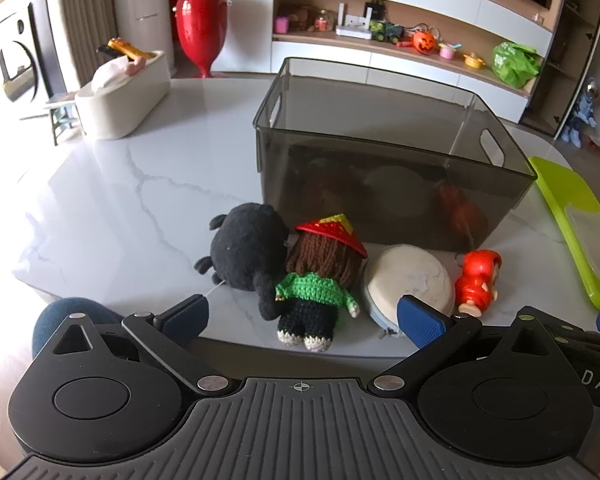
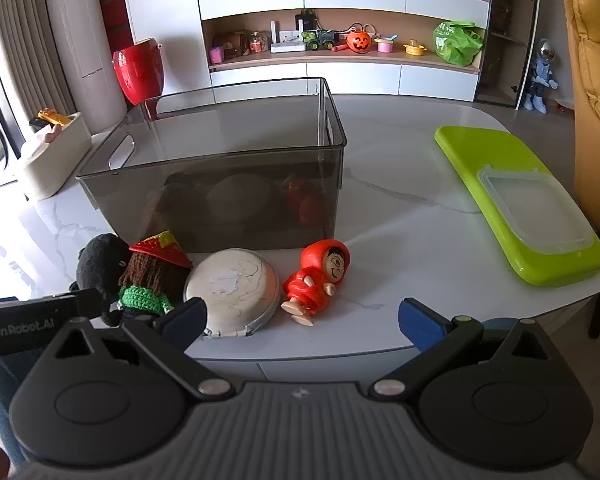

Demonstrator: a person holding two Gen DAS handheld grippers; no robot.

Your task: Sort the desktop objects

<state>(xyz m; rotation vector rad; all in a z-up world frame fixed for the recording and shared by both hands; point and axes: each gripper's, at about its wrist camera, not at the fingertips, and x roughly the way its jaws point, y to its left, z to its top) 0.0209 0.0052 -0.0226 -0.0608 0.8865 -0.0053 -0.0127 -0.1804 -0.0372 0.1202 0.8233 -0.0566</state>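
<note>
Starting with both fingers spread and empty, lower the left gripper (image 1: 302, 316) over the doll (image 1: 320, 276), near the bin (image 1: 380, 152) on the table (image 1: 120, 200); squeeze its body.

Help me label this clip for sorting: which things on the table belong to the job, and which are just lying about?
Job: black plush, crocheted doll, round white case, red figurine, grey bin; both grippers open, left, right.

Lying about: green tray with clear lid, white tissue box.
</note>
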